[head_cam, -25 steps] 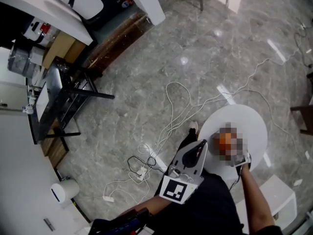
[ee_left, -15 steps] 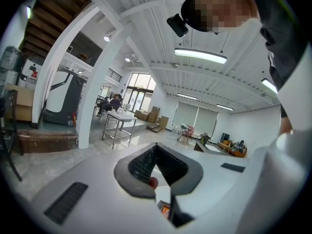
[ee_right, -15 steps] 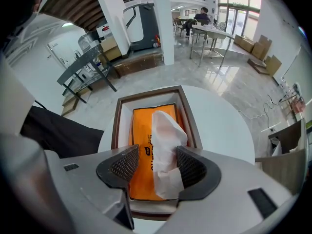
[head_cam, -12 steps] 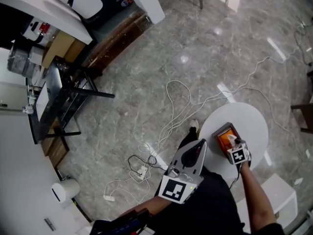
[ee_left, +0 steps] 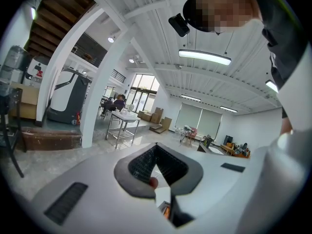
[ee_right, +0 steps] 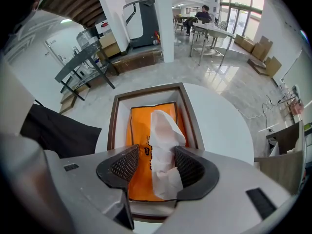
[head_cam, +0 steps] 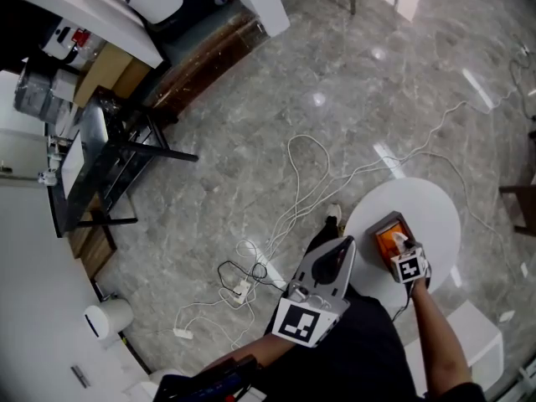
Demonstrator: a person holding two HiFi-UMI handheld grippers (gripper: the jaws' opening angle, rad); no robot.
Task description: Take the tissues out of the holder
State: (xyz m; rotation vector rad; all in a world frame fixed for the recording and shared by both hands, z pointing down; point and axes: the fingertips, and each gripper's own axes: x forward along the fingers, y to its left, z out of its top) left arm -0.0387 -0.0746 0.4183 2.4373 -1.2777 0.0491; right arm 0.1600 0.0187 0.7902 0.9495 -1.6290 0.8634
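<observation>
Tissues (ee_right: 163, 140) sit in an orange pack (ee_right: 138, 130) inside a brown-rimmed holder (ee_right: 113, 126). The holder stands on a round white table (ee_right: 219, 126), toward the table edge nearest the person. One white sheet sticks up out of the pack. The right gripper (ee_right: 156, 154) hovers just above the table with its jaws parted around that sheet. The sheet leans against one pad but is not pinched. The left gripper (ee_left: 155, 147) is held off to the side of the table, aimed across the room, its jaw tips together and empty. The step in hand looks like the reach for the first sheet. Next, the right jaws likely need to close on the sheet, then lift straight up from the table.
</observation>
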